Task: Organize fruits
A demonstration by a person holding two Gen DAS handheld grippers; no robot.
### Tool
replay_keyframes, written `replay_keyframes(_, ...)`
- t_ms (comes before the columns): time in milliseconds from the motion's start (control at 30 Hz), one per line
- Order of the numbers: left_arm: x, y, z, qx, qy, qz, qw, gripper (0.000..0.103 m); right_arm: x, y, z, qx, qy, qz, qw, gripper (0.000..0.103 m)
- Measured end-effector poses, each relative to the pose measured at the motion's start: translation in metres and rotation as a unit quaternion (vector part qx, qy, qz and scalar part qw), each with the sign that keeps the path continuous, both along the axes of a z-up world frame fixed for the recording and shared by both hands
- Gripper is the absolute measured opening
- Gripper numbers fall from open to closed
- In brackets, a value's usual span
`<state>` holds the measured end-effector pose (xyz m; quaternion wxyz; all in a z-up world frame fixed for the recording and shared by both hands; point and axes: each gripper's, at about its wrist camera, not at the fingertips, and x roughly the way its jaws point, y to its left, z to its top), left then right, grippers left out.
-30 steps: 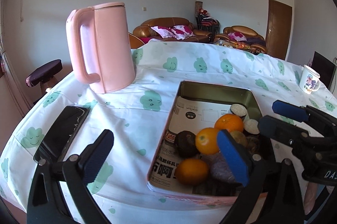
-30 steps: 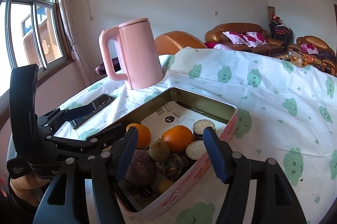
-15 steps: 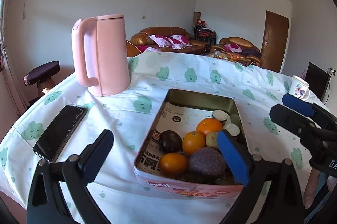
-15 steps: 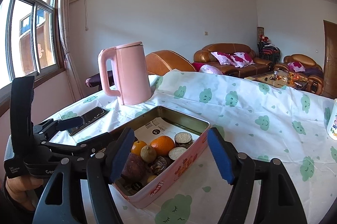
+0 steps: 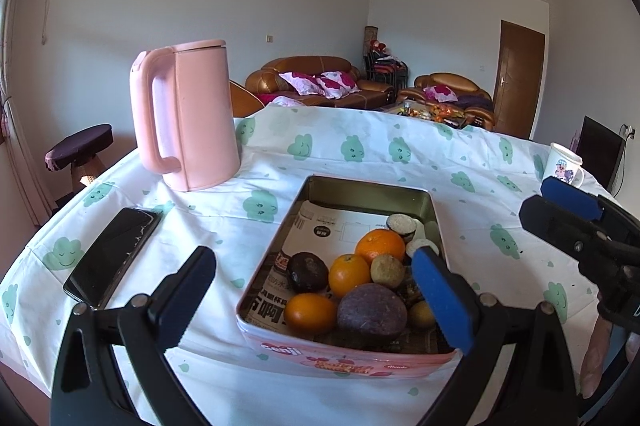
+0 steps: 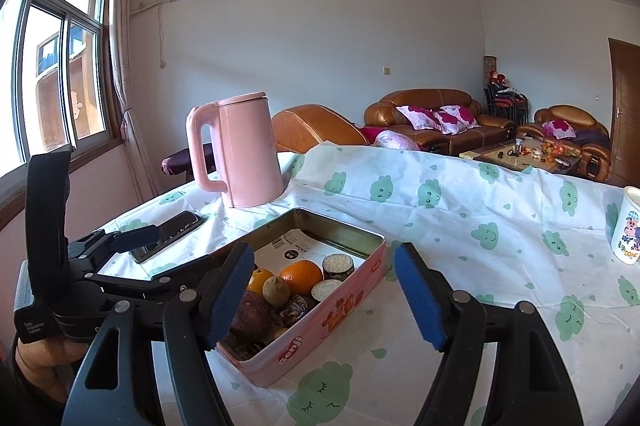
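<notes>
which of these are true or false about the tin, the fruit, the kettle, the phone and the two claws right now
1. Both claws are open and hold nothing. True: the left claw and right claw are spread wide and empty.
2. The tin holds three oranges. True: three oranges lie among the other fruit.
3. The pink kettle lies on its side. False: it stands upright on the tablecloth.
4. The phone is inside the tin. False: it lies flat on the cloth, left of the tin.
5. The mug stands apart from the tin. True.
6. The fruit fills the whole tin. False: it is bunched at the near end; paper shows at the far end.
</notes>
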<state>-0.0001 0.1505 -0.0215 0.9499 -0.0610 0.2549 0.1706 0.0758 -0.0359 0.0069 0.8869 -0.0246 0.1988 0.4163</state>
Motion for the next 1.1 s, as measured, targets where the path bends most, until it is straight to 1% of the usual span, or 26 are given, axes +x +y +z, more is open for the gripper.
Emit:
replay_keyframes(500,0.003,-0.006,-0.001,0.004,0.006,-0.002,1.0000,0.101,-0.001,-0.008,-0.005,0.003,0.002,-0.009,1.000,0.075)
replay_keyframes(733,0.003,-0.009,-0.001,0.012,0.007,-0.001,0.9999,0.103,0.000,-0.017,-0.004,0.008,-0.001,-0.018,1.000,0.075)
replay_keyframes(833,0.002,-0.010,0.002,0.012,0.002,-0.003,0.9999,0.103,0.000,-0.022,-0.002,0.012,-0.002,-0.023,1.000,0.075)
replay_keyframes(967,-0.002,-0.015,0.010,0.023,-0.007,0.002,0.9997,0.103,0.001,-0.030,0.002,0.020,-0.005,-0.030,0.999,0.075)
replay_keyframes(1100,-0.007,-0.019,0.019,0.026,-0.026,0.000,0.9993,0.103,0.001,-0.039,0.006,0.029,-0.009,-0.037,0.999,0.075)
